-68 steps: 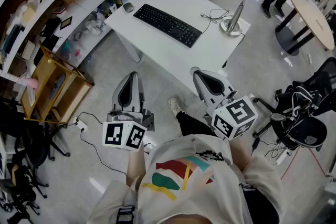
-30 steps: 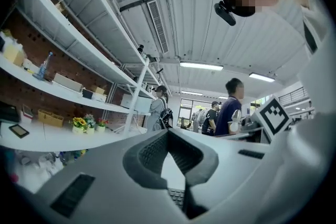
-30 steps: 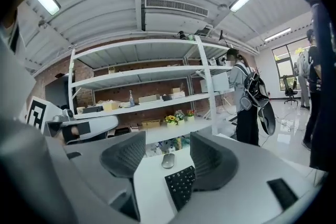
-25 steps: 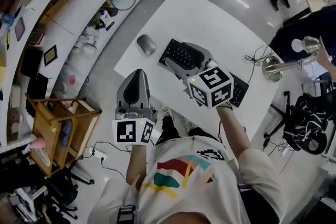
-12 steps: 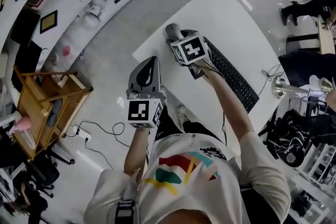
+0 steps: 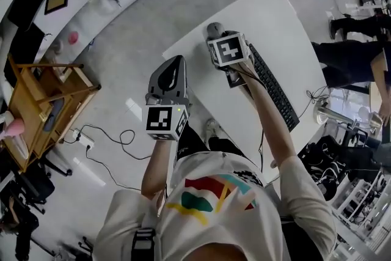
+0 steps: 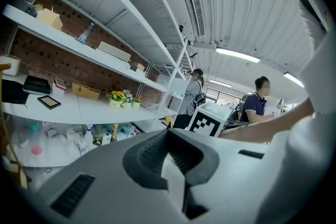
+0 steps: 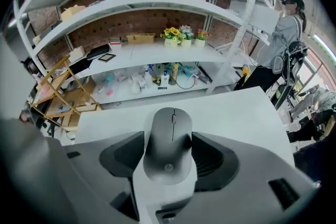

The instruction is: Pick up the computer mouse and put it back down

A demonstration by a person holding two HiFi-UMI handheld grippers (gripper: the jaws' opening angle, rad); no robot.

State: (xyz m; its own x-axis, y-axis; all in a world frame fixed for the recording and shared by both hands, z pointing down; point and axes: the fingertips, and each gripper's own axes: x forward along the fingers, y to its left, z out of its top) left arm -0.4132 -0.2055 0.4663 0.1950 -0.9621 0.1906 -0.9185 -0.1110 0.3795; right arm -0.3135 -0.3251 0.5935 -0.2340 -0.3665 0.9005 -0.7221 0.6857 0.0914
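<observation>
A grey computer mouse lies on the white table, near its left corner. My right gripper reaches over it with a jaw pressed against each side of the mouse, which still rests on the table top. In the head view the mouse shows just beyond the right gripper. The left gripper hangs over the floor left of the table, shut and holding nothing. In its own view the left gripper has its jaws meeting.
A black keyboard lies right of the mouse. A desk lamp stands at the table's right edge. A wooden rack and cables are on the floor at left. Cluttered white shelves run beyond the table; people stand at right.
The right gripper swung from near my body out across the table to the mouse and now has its jaws round it. The left gripper stayed over the floor.
</observation>
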